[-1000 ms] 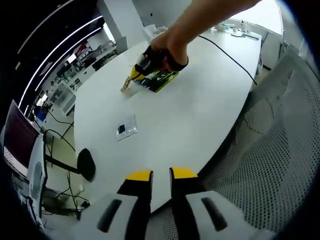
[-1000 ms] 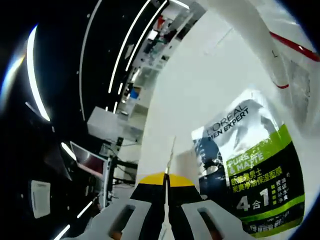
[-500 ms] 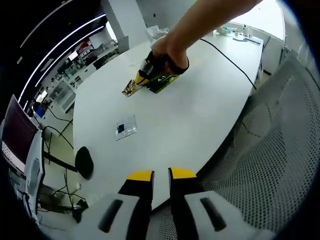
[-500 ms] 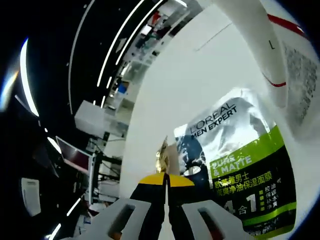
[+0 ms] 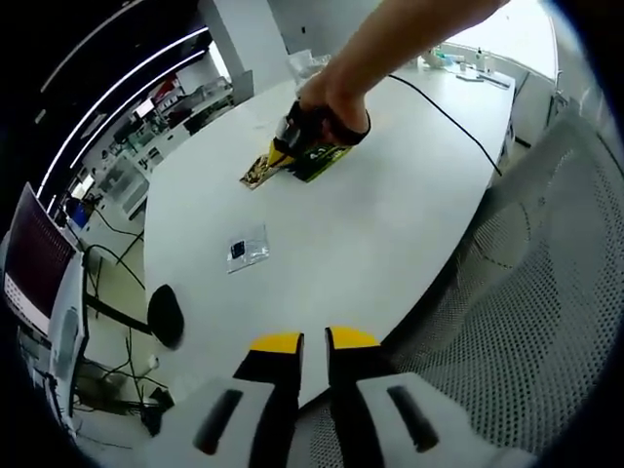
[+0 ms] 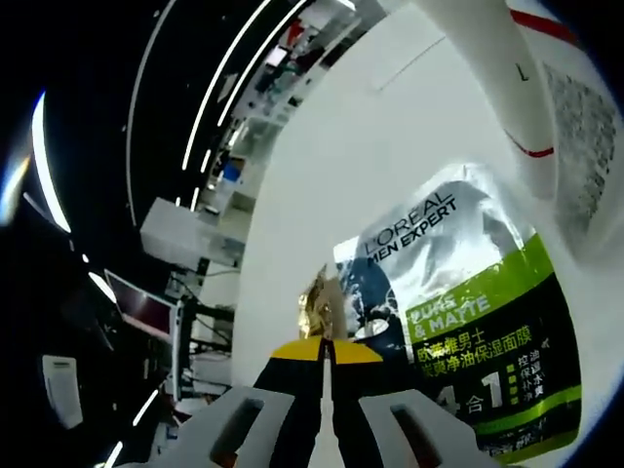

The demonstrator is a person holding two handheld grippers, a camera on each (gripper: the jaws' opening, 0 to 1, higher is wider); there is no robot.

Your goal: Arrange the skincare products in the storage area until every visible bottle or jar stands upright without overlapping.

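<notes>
Yellow jaw tips of the left gripper (image 5: 303,343) were seen at the bottom of the left gripper view, with a small gap between them and nothing held. Below them a big white table (image 5: 390,205) was spread out. Far across it, the right gripper (image 5: 289,151) was held in a person's hand (image 5: 331,97), and a small gold packet (image 5: 257,174) was pinched at its tip. A green and black sachet (image 5: 322,161) was lying flat just beside it. Nearer, a small clear bag (image 5: 245,249) was lying alone, well apart. A mesh chair (image 5: 526,322) was seen on the right.

Words were shown close up in the right gripper view. "L'OREAL MEN EXPERT" was printed on the sachet (image 6: 468,322). The right gripper's (image 6: 324,346) jaws were pressed together on the gold packet (image 6: 314,307), whose edge touched the sachet. A white tube (image 6: 531,107) with a red stripe was lying next to the sachet.
</notes>
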